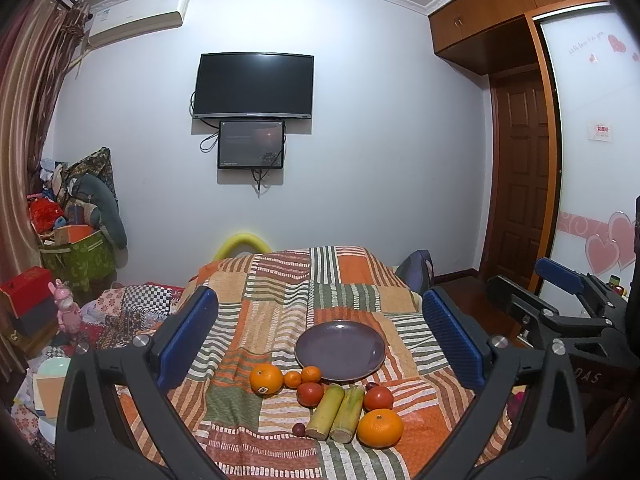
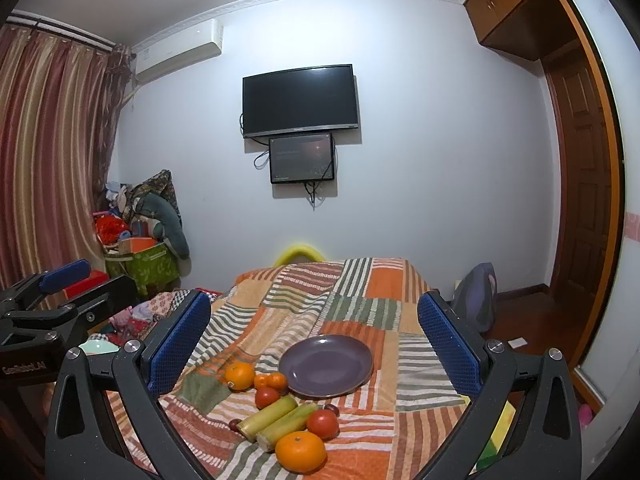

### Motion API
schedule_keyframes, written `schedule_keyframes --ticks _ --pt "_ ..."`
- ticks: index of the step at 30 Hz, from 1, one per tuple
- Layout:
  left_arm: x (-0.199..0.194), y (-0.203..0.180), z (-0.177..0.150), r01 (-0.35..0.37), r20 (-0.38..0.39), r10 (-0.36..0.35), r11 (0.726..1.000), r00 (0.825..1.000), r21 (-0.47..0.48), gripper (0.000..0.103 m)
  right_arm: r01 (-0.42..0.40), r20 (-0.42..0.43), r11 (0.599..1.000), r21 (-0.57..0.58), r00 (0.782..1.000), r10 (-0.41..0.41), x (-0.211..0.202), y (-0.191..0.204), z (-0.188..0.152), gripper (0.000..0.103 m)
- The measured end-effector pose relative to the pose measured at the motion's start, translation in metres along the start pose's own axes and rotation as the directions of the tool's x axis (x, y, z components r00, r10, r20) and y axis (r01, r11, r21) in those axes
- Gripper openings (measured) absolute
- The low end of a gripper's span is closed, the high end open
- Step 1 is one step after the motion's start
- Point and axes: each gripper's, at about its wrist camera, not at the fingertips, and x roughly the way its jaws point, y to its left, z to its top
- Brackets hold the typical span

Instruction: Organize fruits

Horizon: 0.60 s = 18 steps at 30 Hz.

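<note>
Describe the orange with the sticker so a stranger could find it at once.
Start at the purple plate on the patchwork bedspread. The fruit lies just in front; the stickered orange sits at the far left, beside two tiny tangerines. Only it bears a dark label.

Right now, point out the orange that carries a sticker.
It is the big orange at the far left of the fruit cluster, left of the purple plate. A small dark sticker shows low on its skin; the other big orange shows none.
</note>
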Motion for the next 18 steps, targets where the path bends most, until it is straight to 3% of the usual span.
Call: schedule_keyframes --ticks 8,10,18 --pt "0.008 0.001 -0.005 0.0 -0.017 -0.001 1.0 1.0 -0.012 0.103 -0.012 -0.014 1.0 -0.025 1.0 0.012 0.005 0.0 -0.003 0.103" --pt "0.012 0.002 -0.007 0.001 -0.032 -0.001 1.0 1.0 -0.006 0.098 -0.027 -0.033 0.999 -0.03 0.999 0.026 0.009 -0.001 -0.006 0.103" --pt "0.037 0.012 -0.022 -0.005 -0.145 0.009 1.0 0.989 0.023 0.075 -0.047 -0.169 0.996 -0.072 0.985 0.035 0.035 -0.009 -0.031 0.08"
